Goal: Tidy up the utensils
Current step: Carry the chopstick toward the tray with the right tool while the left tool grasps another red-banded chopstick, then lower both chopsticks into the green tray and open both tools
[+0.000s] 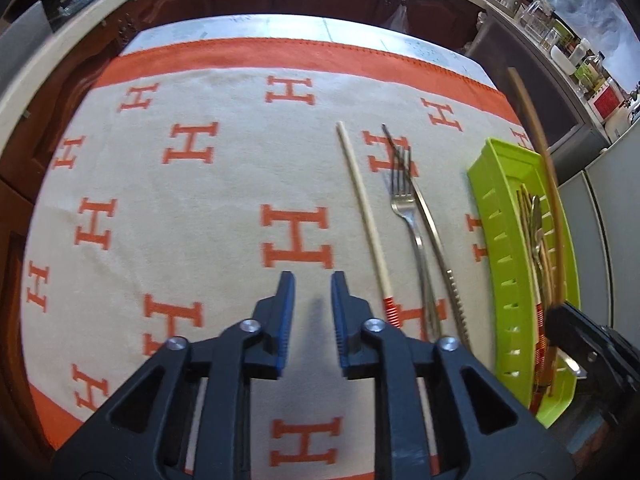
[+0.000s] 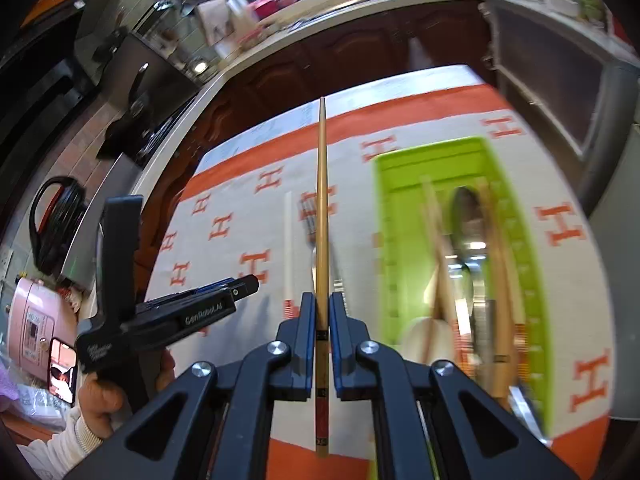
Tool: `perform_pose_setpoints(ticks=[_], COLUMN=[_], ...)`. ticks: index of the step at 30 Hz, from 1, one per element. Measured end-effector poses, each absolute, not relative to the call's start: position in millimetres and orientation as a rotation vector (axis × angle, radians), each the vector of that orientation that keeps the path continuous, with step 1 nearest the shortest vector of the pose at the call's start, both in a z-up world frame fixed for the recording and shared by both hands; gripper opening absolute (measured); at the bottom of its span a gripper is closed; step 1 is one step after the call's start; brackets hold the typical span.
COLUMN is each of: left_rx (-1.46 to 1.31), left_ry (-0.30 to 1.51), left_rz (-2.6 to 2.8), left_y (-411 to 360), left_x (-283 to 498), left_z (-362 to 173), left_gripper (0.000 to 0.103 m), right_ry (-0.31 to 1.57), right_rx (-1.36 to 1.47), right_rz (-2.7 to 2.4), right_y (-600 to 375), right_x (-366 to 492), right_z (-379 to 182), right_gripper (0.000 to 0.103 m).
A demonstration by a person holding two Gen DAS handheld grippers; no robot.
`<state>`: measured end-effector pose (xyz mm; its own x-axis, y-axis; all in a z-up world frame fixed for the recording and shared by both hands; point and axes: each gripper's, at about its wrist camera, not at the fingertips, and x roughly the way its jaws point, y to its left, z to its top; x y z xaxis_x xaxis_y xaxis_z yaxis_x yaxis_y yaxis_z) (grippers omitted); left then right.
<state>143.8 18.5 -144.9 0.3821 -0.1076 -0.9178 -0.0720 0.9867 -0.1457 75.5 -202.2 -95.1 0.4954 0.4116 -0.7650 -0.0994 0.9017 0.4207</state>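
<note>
Right hand-held gripper [image 2: 319, 316]: clenched on a brown chopstick [image 2: 321, 216], which sticks out along the fingers toward the top of the right wrist frame, clear of the cloth.

Left hand-held gripper [image 1: 313, 286]: released, nothing between the pads, hovering over the H-patterned cloth [image 1: 192, 200] on the counter at lower centre of the left wrist frame. The person's hand [image 2: 100, 400] holding it shows at lower left of the right wrist view.

Progress, my read: partly done.
- Green tray [image 1: 486, 216] at the right edge of the left wrist frame already holds several pieces: chopsticks and what looks like a spoon; blur hides the exact count.
- Left on the cloth, just left of the tray: white chopstick with red-wrapped end [image 1: 366, 216], fork [image 1: 404, 200], and a second dark metal utensil [image 1: 436, 240], lying side by side, the last two crossing.

Held chopstick is not yet in the tray.
</note>
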Motion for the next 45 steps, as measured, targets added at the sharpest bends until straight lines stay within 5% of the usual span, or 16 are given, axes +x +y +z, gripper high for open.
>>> perform_pose_setpoints(ticks=[24, 29, 45], left_rx=[-0.077, -0.055, -0.179], left_ry=[1.049, 0.986, 0.967], left_rz=[0.144, 0.134, -0.01], left_y=[-43, -46, -53], left_x=[166, 156, 128], left_z=[-175, -176, -113], left_gripper=[0.025, 0.004, 0.003], right_ry=[1.061, 1.06, 1.023], right_rx=[0.307, 0.319, 0.328], right_rz=[0.19, 0.194, 0.132], right_y=[-272, -278, -285], right_x=[57, 55, 69], right_z=[-124, -126, -131], right_gripper=[0.007, 0.007, 0.007])
